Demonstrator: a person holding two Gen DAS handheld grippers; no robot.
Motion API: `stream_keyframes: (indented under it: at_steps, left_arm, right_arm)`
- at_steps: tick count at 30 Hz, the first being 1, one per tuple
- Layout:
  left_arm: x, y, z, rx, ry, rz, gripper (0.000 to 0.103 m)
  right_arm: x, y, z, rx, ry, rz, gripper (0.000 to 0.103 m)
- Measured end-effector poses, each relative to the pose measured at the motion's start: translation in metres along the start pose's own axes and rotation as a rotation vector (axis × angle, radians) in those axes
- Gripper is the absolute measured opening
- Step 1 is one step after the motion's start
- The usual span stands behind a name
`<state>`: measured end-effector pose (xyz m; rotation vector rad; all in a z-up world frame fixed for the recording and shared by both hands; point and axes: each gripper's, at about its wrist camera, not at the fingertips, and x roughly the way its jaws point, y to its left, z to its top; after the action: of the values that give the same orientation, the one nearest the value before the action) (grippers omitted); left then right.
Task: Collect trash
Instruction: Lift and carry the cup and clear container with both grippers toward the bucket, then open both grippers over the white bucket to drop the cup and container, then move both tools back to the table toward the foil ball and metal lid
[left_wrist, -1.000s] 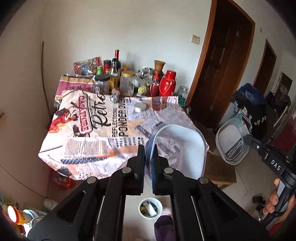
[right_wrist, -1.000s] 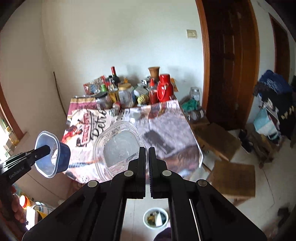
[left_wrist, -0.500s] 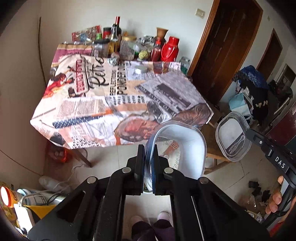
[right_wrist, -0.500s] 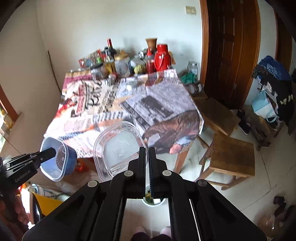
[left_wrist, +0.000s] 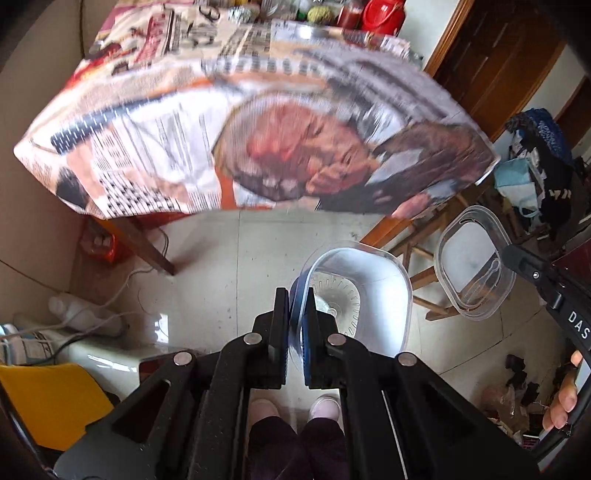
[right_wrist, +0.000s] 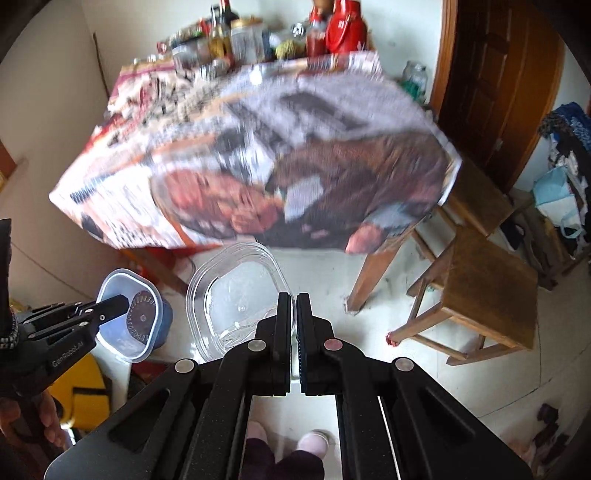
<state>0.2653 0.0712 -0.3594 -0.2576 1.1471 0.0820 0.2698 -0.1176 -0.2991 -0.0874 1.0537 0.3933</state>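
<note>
Blue tub (left_wrist: 373, 295): a translucent plastic container with a blue base, open mouth toward the camera, a round toothed disc showing at its bottom; held above the floor, in front of the table's near edge.
Left gripper (left_wrist: 295, 325): fingers pressed together on the tub's near wall, one pad outside, one inside.
Clear lid (right_wrist: 236, 291): a transparent rounded-square lid, held out over the floor tiles, to the right of the tub.
Right gripper (right_wrist: 294, 321): fingers pinched on the lid's near rim.
Writing: "DAS" in white on the right gripper's black body, seen from the left wrist; "GenRobot.AI" on the left gripper's body, seen from the right wrist.
Tablecloth (left_wrist: 258, 122): newsprint pattern with large lettering, too blurred to read.
Table edge: the cloth's near hem hangs over wooden legs, just beyond both held items.
Open room: pale floor tiles (left_wrist: 229, 273) lie bare below the tub and lid.
Right side: two wooden stools (right_wrist: 487, 291) stand beside the table corner.
Left side: a yellow object (left_wrist: 48, 402) and white cables near the wall.
Below: the person's pale slippers (right_wrist: 314, 441).
</note>
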Motion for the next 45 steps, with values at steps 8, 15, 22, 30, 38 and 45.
stream_keyframes:
  at_steps: [8, 15, 22, 30, 38, 45]
  left_arm:
    - [0.111, 0.025, -0.054, -0.073, 0.131, 0.037, 0.004]
    - [0.192, 0.042, -0.096, -0.109, 0.203, 0.074, 0.005]
    - [0.247, 0.047, -0.108, -0.105, 0.22, 0.082, 0.004]
    - [0.284, 0.02, -0.096, -0.065, 0.237, 0.026, 0.004]
    - [0.302, -0.015, -0.087, -0.005, 0.339, -0.011, 0.047]
    - [0.262, -0.022, -0.078, 0.025, 0.332, 0.012, 0.047]
  right_arm:
    - [0.107, -0.017, -0.046, -0.001, 0.115, 0.024, 0.003]
    - [0.194, -0.024, -0.084, -0.049, 0.162, 0.004, 0.003]
    - [0.249, -0.021, -0.099, -0.06, 0.232, 0.069, 0.051]
    - [0.251, -0.045, -0.106, 0.026, 0.265, 0.067, 0.051]
    - [0.237, -0.063, -0.096, 0.05, 0.285, 0.037, 0.051]
    - [0.204, -0.063, -0.074, 0.061, 0.248, 0.043, 0.051]
